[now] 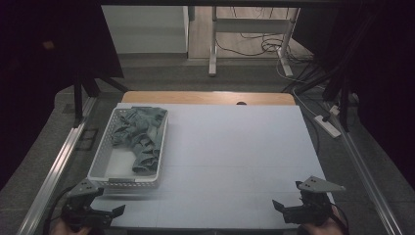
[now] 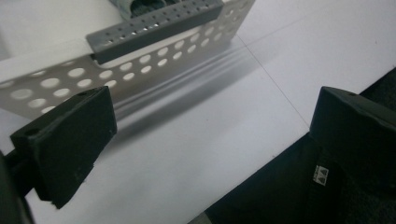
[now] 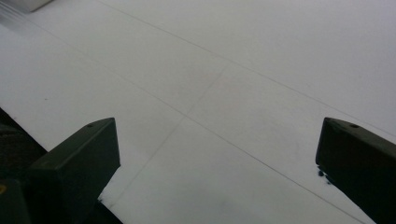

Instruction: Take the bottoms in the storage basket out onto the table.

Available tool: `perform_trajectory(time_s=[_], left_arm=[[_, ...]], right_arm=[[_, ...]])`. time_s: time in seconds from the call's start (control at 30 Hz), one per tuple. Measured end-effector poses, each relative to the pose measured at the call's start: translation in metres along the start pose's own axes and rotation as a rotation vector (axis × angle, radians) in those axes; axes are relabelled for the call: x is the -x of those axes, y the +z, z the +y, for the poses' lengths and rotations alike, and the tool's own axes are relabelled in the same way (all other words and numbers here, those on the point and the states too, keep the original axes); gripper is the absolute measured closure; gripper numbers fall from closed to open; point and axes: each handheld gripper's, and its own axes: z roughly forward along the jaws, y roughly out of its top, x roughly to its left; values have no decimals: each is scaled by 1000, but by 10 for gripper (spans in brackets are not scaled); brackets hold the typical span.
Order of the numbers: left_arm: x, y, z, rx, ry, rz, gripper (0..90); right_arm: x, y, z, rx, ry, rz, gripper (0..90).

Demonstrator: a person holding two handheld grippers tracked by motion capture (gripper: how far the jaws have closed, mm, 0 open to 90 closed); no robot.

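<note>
A white perforated basket (image 1: pixel 99 159) stands on the left side of the white table (image 1: pixel 235 147), with a crumpled grey-green cloth (image 1: pixel 139 134) lying in it. My left gripper (image 1: pixel 107 201) rests at the table's near left corner, just short of the basket's near end, its jaws wide apart with nothing between them. In the left gripper view the basket wall (image 2: pixel 154 51) is straight ahead of the left gripper (image 2: pixel 210 140). My right gripper (image 1: pixel 288 195) sits at the near right corner, open and empty. The right gripper (image 3: pixel 217 158) looks over bare table (image 3: pixel 233 70).
Metal rails run along both sides of the table, left (image 1: pixel 54 171) and right (image 1: pixel 367 176). A power strip (image 1: pixel 327 125) and cables lie on the floor to the right. Desk legs (image 1: pixel 213 44) stand beyond the far edge.
</note>
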Motion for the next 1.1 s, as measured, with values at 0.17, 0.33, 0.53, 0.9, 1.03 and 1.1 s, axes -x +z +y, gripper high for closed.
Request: perform_trajectory(time_s=[0.17,0.33,0.53,0.9,1.03,1.1], left_arm=[[-2,0,0,1,-10,-13,0],[-2,0,0,-4,-9,-11,0],[-3,0,0,-6,-13,-16,0],[-3,1,3,-8,-11,-24,0],[-6,-2,7,6,-18,-43,1],[-6,-2,8,7,-19,-44,1]], right_arm=[[-3,3,1,-22,-26,8,0],[-2,3,1,-23,-14,13,0],[-1,3,1,-27,-7,21,0],[-3,5,1,-48,-30,25,0],[-4,6,1,-57,-35,26,0],[-4,6,1,-61,-38,26,0]])
